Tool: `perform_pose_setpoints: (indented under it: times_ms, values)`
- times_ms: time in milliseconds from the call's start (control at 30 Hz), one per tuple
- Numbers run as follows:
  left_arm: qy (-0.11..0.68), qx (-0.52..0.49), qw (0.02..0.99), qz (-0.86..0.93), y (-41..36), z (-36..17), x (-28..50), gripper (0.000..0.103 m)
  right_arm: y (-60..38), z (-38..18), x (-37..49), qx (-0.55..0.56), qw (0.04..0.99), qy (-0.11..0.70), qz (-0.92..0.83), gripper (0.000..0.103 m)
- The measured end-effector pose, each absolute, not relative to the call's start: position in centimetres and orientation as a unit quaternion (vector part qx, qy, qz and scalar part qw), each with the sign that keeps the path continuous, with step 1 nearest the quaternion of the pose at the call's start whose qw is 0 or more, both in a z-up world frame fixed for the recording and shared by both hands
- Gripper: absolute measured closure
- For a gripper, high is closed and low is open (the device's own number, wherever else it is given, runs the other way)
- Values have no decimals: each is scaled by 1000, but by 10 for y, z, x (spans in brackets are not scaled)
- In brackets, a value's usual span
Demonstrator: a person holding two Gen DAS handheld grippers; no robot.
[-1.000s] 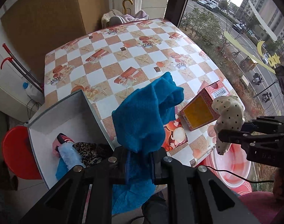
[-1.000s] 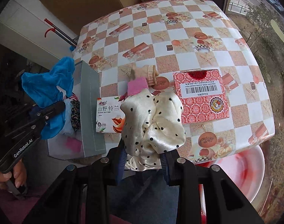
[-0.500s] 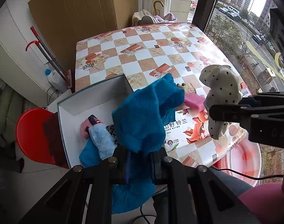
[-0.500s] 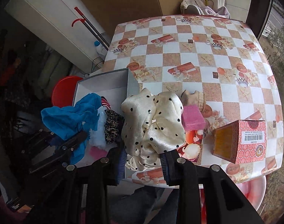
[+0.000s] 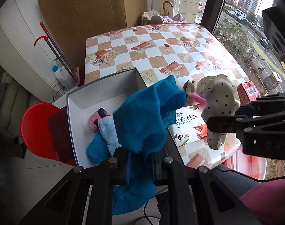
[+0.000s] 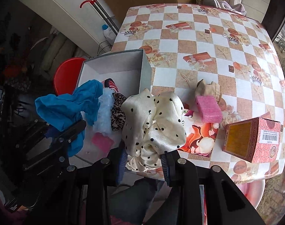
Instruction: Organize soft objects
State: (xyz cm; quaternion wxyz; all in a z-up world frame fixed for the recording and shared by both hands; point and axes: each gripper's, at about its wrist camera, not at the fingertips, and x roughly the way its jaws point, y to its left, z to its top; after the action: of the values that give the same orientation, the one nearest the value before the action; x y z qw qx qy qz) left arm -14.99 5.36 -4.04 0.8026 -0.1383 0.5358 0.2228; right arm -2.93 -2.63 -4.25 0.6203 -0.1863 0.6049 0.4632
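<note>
Left gripper (image 5: 140, 166) is clamped tight on a fuzzy bright-blue cloth (image 5: 144, 118), held up above the open grey cardboard box (image 6: 145, 69) w/ the white inside. Right gripper (image 6: 144, 162) is closed on a cream satin scrunchie w/ black polka dots (image 6: 153, 120), right over the box's near corner & table edge. Already in the box: leopard-print scrunchie (image 6: 117, 115), pale-blue fluffy piece (image 6: 105, 112), flat pink pad (image 6: 102, 142). Pink foam block (image 6: 210, 108) sits on the checkered tablecloth (image 6: 198, 43), near a red patterned carton (image 6: 254, 140).

Checkered table (image 6: 198, 43) w/ pink sponge (image 6: 210, 109), red carton (image 6: 254, 140), tissue pack (image 5: 189, 127)
</note>
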Motion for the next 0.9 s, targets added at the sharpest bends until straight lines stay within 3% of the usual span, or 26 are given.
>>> perform_pose_setpoints:
  times_ms: [900]
  values:
    - [534, -144, 800, 232, 61, -41, -158, 85, -16, -41, -36, -189, 618, 603, 467, 69]
